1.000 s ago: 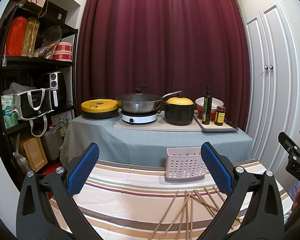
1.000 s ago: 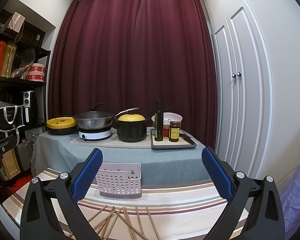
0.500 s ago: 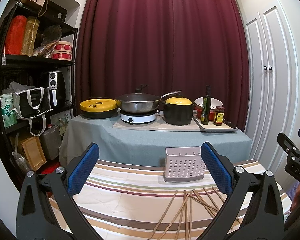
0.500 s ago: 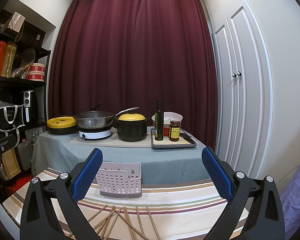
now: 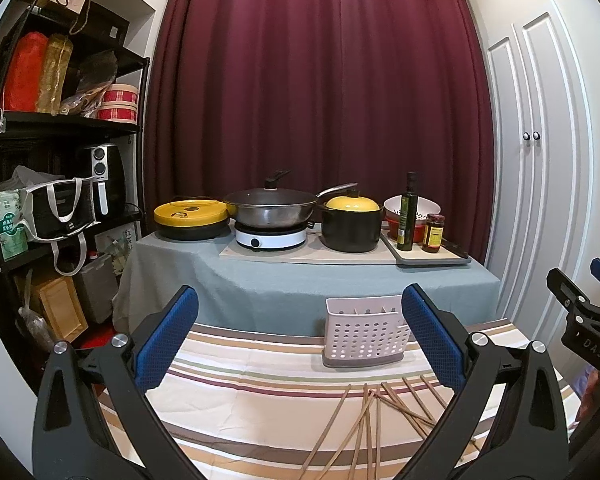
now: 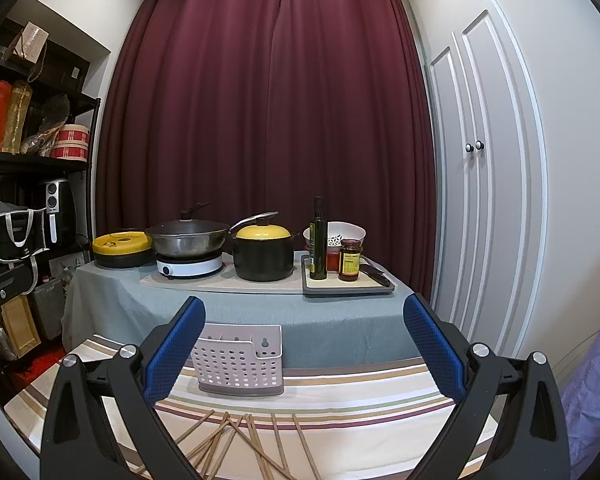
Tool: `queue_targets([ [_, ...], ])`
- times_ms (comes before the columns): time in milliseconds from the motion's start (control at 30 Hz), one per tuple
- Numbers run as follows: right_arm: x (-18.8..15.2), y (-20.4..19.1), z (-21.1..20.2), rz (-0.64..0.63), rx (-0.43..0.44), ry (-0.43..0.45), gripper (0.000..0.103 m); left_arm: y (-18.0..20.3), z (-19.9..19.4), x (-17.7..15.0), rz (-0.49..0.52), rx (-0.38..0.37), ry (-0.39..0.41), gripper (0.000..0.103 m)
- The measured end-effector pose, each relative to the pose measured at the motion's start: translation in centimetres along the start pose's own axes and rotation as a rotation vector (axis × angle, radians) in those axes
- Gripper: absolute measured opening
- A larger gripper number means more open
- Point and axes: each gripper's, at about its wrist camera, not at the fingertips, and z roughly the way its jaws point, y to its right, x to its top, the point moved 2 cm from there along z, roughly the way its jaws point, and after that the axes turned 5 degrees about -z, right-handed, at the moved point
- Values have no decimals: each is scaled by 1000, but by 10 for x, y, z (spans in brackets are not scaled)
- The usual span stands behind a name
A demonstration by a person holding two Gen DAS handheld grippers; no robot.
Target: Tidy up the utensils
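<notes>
Several wooden chopsticks (image 5: 374, 420) lie scattered and crossed on the striped tablecloth (image 5: 244, 384); they also show in the right wrist view as chopsticks (image 6: 244, 446). Behind them stands a white perforated utensil holder (image 5: 365, 332), upright, seen again as the holder (image 6: 239, 360). My left gripper (image 5: 298, 336) hovers open above the cloth, left of the chopsticks, nothing between its blue pads. My right gripper (image 6: 304, 344) is open too, held above the chopsticks and the holder's right side. Its black frame shows at the left wrist view's right edge.
Beyond the striped table a grey-clothed table (image 5: 300, 280) carries a yellow-lidded pan (image 5: 190, 216), a wok on a white hob (image 5: 270, 236), a black pot (image 5: 350, 226), an oil bottle (image 5: 407, 212) and a jar (image 5: 433, 234). Black shelves (image 5: 60, 128) stand left, white cupboard doors (image 6: 488, 184) right.
The view from the left gripper has shifted very slightly; both grippers stay open and almost still. The chopsticks and holder have not moved.
</notes>
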Motion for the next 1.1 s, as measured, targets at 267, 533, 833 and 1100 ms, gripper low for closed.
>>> queue_targets([
  [267,-18,-3,15,7,14,-43,97,-1,24,-20,29,-14,-48,99],
  [533,-67,-7,44,7,53,-141,97,-9,59,-75,56,-24,-149,99],
  [833,-130,-14,54,-35,54,-216,97,-24,79,-168,103,-92,-268,99],
  [1100,-165,-17,57,-49,82,-278,97,-25,77,-229,150,-123,-329,86],
])
